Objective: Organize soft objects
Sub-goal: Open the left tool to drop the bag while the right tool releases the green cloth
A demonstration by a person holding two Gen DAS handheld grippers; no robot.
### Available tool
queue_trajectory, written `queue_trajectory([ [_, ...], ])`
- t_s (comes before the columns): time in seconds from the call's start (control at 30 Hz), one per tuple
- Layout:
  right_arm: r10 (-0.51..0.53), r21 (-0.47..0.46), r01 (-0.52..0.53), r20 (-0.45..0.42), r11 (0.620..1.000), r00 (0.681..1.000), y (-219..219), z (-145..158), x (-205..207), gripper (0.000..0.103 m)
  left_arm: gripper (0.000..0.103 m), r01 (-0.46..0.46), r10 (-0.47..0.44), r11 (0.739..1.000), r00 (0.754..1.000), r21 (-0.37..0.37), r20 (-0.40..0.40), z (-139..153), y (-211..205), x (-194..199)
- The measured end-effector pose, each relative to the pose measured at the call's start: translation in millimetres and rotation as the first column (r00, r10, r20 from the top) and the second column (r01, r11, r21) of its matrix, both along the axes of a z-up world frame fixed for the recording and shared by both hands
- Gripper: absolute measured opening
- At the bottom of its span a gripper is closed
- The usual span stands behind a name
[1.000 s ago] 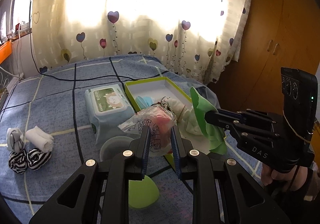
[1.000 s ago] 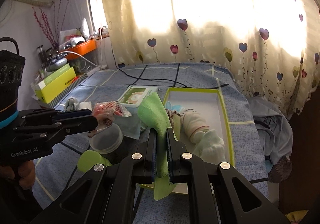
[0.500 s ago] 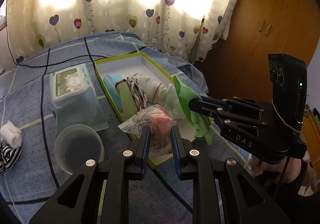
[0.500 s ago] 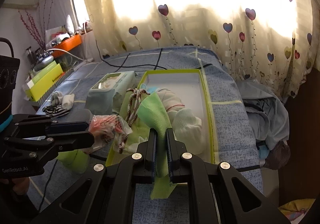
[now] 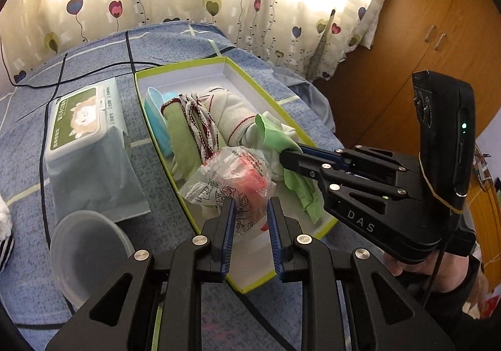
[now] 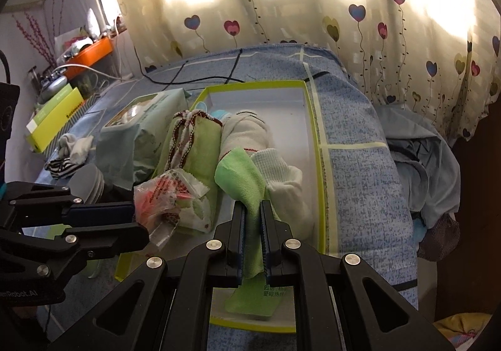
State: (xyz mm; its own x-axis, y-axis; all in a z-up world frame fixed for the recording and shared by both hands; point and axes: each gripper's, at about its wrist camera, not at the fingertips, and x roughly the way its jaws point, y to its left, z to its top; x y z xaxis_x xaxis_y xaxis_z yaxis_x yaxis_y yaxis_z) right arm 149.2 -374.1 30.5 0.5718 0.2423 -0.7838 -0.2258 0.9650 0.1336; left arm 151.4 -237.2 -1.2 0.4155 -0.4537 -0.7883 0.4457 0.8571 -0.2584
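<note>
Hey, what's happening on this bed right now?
A person is packing soft things into a green-rimmed box on the bed. The left gripper holds a crinkly plastic packet over the box; the right gripper pinches a green cloth. Rolled socks already lie inside.

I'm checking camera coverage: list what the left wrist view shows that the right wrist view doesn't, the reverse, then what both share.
Only the left wrist view shows the wooden wardrobe and the clear plastic tub.

Only the right wrist view shows the orange shelf and yellow-green carton.

Both show the green-rimmed box, wipes pack, the left gripper shut on the plastic packet and the right gripper shut on the green cloth.
</note>
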Motion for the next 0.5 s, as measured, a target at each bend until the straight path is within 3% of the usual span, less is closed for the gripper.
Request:
queue_trajectory([
  [0.37, -0.004, 0.03, 0.004, -0.005, 1.0, 1.0, -1, -1, 34, 0.009, 0.022, -0.034, 0.034, 0.999, 0.999, 0.007, 0.015, -3, -6, 31],
  [0.47, -0.001, 0.035, 0.001, 0.001, 0.999, 1.0, -1, 2, 30, 0.012, 0.022, -0.028, 0.028, 1.0, 1.0, -0.01, 0.01, -3, -3, 32],
  [0.5, 0.002, 0.035, -0.002, 0.002, 0.999, 1.0, 0, 3, 27, 0.017, 0.022, -0.024, 0.024, 1.0, 1.0, -0.011, 0.015, -2, -3, 30],
])
